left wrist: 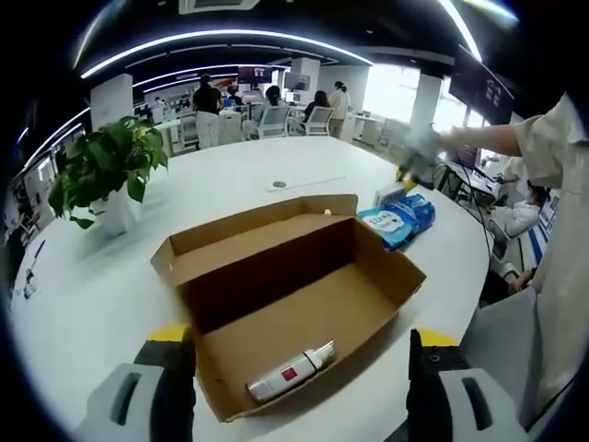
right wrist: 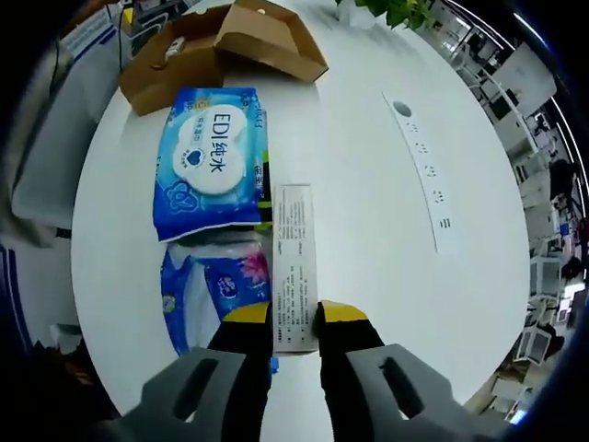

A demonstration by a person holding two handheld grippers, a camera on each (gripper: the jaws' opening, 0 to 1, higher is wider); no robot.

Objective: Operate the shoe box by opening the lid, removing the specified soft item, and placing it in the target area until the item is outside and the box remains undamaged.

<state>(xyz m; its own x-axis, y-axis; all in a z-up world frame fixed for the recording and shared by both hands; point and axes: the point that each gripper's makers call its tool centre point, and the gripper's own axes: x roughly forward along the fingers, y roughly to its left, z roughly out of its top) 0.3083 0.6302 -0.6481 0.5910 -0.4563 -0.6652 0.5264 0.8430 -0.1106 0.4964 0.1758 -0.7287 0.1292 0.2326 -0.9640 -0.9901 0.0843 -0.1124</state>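
Your left gripper (left wrist: 302,373) is hovering with its jaws released and wide apart, straddling the near end of the open cardboard shoe box (left wrist: 285,295) on the round white worktop (left wrist: 92,304). The lid is folded back at the box's 11 o'clock side. Inside, toward 6 o'clock, a white tube with a red label (left wrist: 290,372) is lying on its side; its print is too small to read. Past the box at 2 o'clock a blue wet-wipes pack (left wrist: 394,221) is sitting on the worktop, and beyond it your right gripper (left wrist: 414,166) is showing only as a blur, its jaws impossible to make out there. A potted plant (left wrist: 106,175) is standing at 10 o'clock.

In the right gripper view, your right gripper (right wrist: 294,318) is clenching the near end of a slim white carton (right wrist: 294,262) that is lying flat on the worktop (right wrist: 368,184), its fine print unreadable. Just beside the carton, at 9 o'clock, a second soft blue pack (right wrist: 216,285) is partly hidden under the wet-wipes pack (right wrist: 213,161) and cut off by your jaws. The shoe box (right wrist: 221,46) is sitting at 11 o'clock, apart from the packs. A pale strip with round marks (right wrist: 425,170) is lying at 2 o'clock.
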